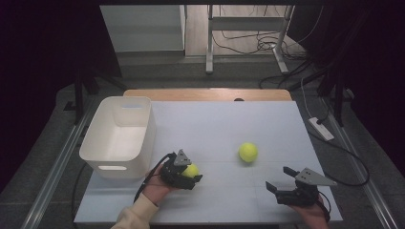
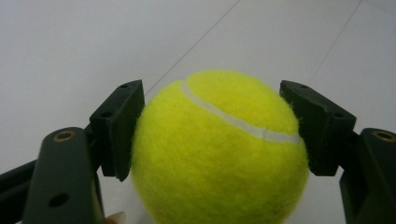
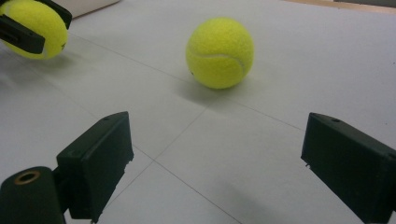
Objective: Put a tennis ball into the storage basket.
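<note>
your left gripper (image 1: 187, 172) is clamped on a tennis ball (image 1: 190, 170) in the high view, near the table's front edge, just right of the white bin (image 1: 119, 136). your left hand (image 1: 157, 188) comes in from the bottom, cream sleeve (image 1: 135, 213) showing. second tennis ball (image 1: 248, 152) sits free on the white table (image 1: 215, 124), well apart from the held one, right of centre. your right gripper (image 1: 282, 179) is down at front right, jaws spread wide, nothing between them; it points toward the loose ball but sits apart from it. bin looks empty from here.

left gripper view: the gripper (image 2: 212, 133) has both black pads pressed into the ball's (image 2: 219, 149) fuzz, one on each side. white seam runs across the top of the ball. whether the ball is off the table or resting on it, can't tell from this angle. a fingertip (image 2: 114, 217) peeks in at the bottom edge.

right gripper view: your gripper (image 3: 215, 154) has its jaws apart, bare table between them. loose ball (image 3: 220, 52) lies ahead, resting on the table, clear of both jaws. top left corner shows the held ball (image 3: 35, 28) in the other gripper's jaws, with a strip of the bin (image 3: 88, 5) just behind.
</note>
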